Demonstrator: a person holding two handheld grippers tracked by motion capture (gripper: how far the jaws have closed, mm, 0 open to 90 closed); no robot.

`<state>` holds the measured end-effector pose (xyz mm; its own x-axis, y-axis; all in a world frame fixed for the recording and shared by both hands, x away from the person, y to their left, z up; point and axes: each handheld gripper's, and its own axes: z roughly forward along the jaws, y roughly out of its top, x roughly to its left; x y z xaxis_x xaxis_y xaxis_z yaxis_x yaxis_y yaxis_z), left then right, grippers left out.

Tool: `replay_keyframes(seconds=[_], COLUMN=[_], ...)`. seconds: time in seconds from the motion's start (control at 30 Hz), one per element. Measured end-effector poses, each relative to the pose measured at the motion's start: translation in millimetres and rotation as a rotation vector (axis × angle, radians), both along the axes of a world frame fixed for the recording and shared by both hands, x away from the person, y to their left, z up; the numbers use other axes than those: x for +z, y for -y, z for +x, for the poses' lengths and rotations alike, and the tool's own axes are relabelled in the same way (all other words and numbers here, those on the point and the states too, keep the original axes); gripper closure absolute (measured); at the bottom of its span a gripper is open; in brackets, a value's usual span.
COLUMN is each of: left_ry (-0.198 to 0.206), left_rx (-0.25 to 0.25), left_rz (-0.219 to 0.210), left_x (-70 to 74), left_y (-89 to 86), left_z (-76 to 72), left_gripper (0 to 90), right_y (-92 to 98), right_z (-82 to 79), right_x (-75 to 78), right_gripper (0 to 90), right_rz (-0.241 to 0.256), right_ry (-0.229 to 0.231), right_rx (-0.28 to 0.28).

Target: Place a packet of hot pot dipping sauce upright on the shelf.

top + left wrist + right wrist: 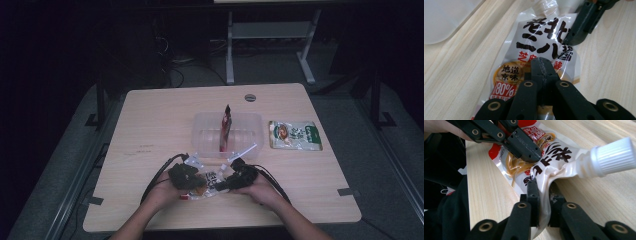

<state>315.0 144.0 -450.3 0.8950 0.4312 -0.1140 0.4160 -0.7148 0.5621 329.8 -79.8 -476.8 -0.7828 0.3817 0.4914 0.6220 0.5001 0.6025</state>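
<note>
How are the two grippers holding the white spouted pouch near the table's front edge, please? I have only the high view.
Observer: The right gripper is shut on the white plastic sauce pouch with black lettering, pinching its edge just below the spout's neck.
Operator: Thank you. And the left one?
Observer: The left gripper has its jaws closed together, tips lying on the pouch's printed face. I cannot tell whether any film is caught between them.
Operator: Is the spout capped?
Observer: Yes, a white ribbed screw cap sits on it.
</note>
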Motion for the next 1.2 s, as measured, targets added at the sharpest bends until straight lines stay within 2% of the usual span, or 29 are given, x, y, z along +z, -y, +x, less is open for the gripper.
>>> replay_keyframes(seconds=[0.17,0.23,0.37,0.47,0.57,0.63,0.77,0.87,0.9,0.93,0.97,1.2], left_ry=[0.009,0.019,0.055,0.074,0.082,0.078,0.069,0.059,0.047,0.045,0.042,0.009], left_rx=[-0.004,-0.006,0.015,0.045,0.060,0.072,0.043,0.027,0.035,0.038,0.025,0.017], left_rz=[-0.013,-0.011,-0.027,-0.056,-0.065,-0.076,-0.061,-0.068,-0.077,-0.089,-0.079,-0.134], left_x=[2.7,4.8,13.3,21.6,24.4,24.3,23.0,21.1,20.2,19.1,19.2,18.3], left_y=[-4.2,-6.3,-17.6,-30.6,-38.0,-40.1,-36.9,-32.5,-30.4,-28.4,-27.7,-21.0], left_z=[-1.6,-2.2,-1.2,-0.8,-1.7,-2.6,-1.8,-0.2,-0.8,-1.1,-0.6,-3.1], left_gripper=[89.5,82.6,78.5,79.6,83.6,85.4,86.9,87.9,88.1,88.3,89.2,89.7], right_y=[0.7,1.2,3.3,6.9,10.7,12.6,17.3,18.3,18.4,18.6,18.6,19.7], right_z=[0.5,0.1,-0.9,-1.7,-2.0,-2.4,-2.5,-3.7,-4.6,-4.7,-5.8,-7.6], right_x=[0.8,1.9,6.3,13.4,22.7,28.5,38.3,45.1,46.9,47.9,49.7,58.7], right_gripper=[88.9,89.5,89.8,89.9,89.9,90.0,89.9,89.9,90.0,89.9,90.0,90.0], right_rz=[0.014,0.021,0.041,0.069,0.108,0.111,0.162,0.175,0.180,0.183,0.191,0.223], right_ry=[-0.002,0.000,0.006,0.017,0.037,0.058,0.084,0.104,0.100,0.117,0.112,0.140], right_rx=[0.008,0.008,0.015,0.020,0.027,0.036,0.049,0.070,0.071,0.075,0.073,0.084])
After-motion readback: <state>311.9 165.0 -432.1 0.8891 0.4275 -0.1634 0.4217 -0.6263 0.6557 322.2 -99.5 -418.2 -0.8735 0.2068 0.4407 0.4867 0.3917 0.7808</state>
